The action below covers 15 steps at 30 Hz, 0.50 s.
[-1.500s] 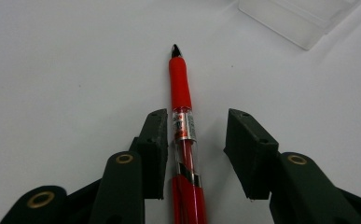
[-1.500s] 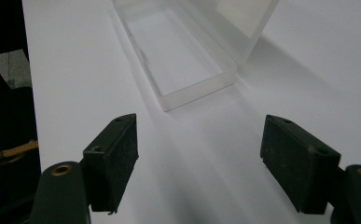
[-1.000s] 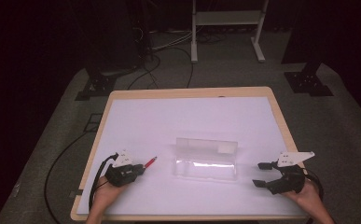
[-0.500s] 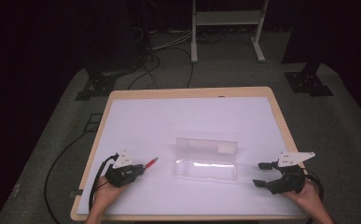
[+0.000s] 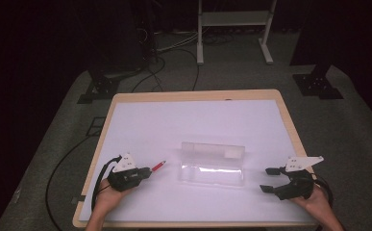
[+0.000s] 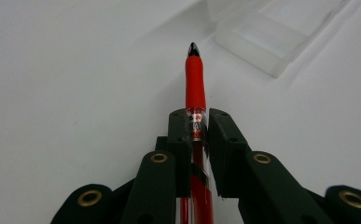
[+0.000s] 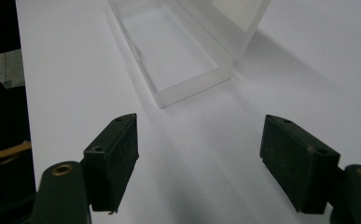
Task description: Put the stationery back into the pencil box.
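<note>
A red pen sits pinched between the jaws of the left gripper near the table's front left corner, its dark tip aimed toward the open clear box just beyond. The pen's long axis runs in line with the jaws. The carry looks barely begun; next, it likely needs lifting over the box wall and lowering lengthwise inside (the tray is narrow). The right gripper waits spread wide, holding nothing.

White-topped table with pale wood rim, centre frame. Grey carpeted floor all round. Room dark beyond; light falls on tabletop alone. White metal stand at 12 o'clock. Black cables trail at 11 o'clock. Black stand base at 2 o'clock.
</note>
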{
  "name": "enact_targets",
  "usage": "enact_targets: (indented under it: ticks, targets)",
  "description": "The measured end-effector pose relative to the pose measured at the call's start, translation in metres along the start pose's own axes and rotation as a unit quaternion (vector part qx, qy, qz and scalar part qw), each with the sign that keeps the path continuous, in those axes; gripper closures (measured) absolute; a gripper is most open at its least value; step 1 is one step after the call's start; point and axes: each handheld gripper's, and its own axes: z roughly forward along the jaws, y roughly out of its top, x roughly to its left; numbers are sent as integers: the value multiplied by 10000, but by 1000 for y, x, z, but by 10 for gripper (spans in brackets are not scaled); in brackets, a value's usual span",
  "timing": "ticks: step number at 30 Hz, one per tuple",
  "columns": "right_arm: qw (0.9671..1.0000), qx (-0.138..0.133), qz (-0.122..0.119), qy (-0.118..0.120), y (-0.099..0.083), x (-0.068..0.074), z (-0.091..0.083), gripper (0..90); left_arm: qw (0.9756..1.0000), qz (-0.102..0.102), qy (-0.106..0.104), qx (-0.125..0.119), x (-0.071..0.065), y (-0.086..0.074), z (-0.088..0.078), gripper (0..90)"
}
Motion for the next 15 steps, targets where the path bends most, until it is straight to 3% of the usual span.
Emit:
enact_targets:
  ticks: [15]
  targets:
    - [9999,94,23,-134,-1,-3,2,253,9984,383,-374,-181,-14,36,7,794]
